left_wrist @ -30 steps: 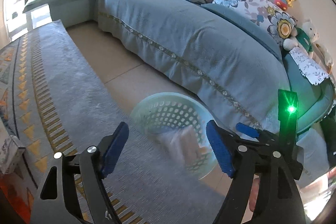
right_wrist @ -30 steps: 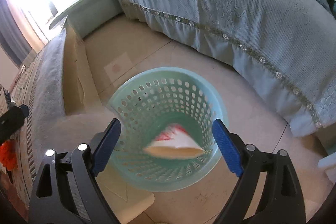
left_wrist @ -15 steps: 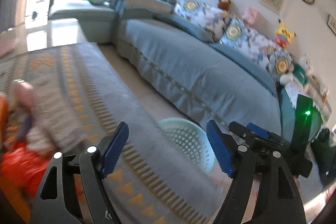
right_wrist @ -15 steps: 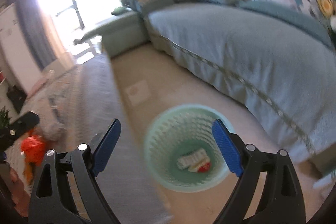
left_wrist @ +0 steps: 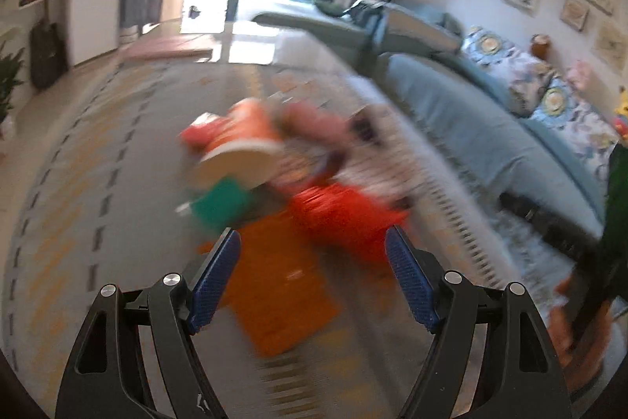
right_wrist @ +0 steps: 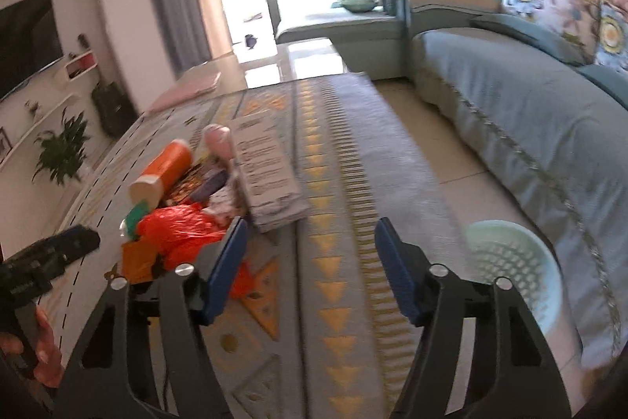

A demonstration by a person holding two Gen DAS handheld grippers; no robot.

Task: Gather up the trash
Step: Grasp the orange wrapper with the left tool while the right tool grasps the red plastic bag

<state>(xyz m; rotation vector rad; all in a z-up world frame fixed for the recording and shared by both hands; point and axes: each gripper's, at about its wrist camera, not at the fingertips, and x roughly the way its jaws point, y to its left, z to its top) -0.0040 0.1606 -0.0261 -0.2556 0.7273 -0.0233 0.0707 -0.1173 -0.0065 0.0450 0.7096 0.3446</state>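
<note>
the trash pile (right_wrist: 184,207) lies on the rug (right_wrist: 337,152), at about ten o'clock from my right claw (right_wrist: 310,258): an orange bottle (right_wrist: 163,169), a red bag (right_wrist: 178,232), a white carton (right_wrist: 267,167) and blurred scraps. a second ago both cameras looked down into the basket (right_wrist: 514,262); now they have swung off it to the pile, and the basket sits at three o'clock of the right claw, beside the sofa (right_wrist: 522,112). my left claw (left_wrist: 312,268) hangs spread and empty, the pile straight ahead at twelve. the right claw has just been narrowing, nothing between its pads, still spread. i judge the last drop is done and the next pick begins; the red bag looks nearest.
</note>
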